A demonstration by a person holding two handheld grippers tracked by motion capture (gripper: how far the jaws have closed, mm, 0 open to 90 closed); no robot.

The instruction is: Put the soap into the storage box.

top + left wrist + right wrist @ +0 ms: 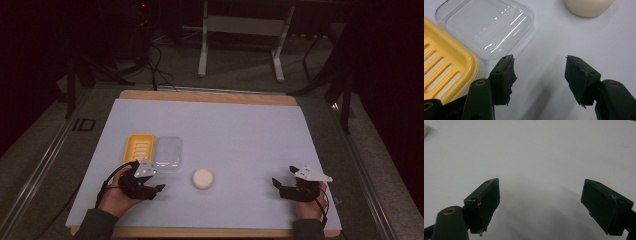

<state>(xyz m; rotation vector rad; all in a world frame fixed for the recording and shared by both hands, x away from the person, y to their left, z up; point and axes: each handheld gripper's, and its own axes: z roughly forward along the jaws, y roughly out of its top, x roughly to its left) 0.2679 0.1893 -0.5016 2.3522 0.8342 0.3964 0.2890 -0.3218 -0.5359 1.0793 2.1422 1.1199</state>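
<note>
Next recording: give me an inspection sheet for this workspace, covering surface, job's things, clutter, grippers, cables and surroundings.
Surface: white sheet over a wooden table; bare across the middle and right.
Job's things: yellow slatted soap dish with a clear plastic lid beside it, edges close or touching; round cream soap bar lying apart on the sheet.
Clutter: nothing seen.
Grippers: left gripper open, empty, jaws low over the sheet near the lid; right gripper open, empty, over bare sheet.
Cables: black cable looping off the left gripper; more black cables on the floor beyond the table.
Surroundings: dark room; white metal stand behind the table.
</note>
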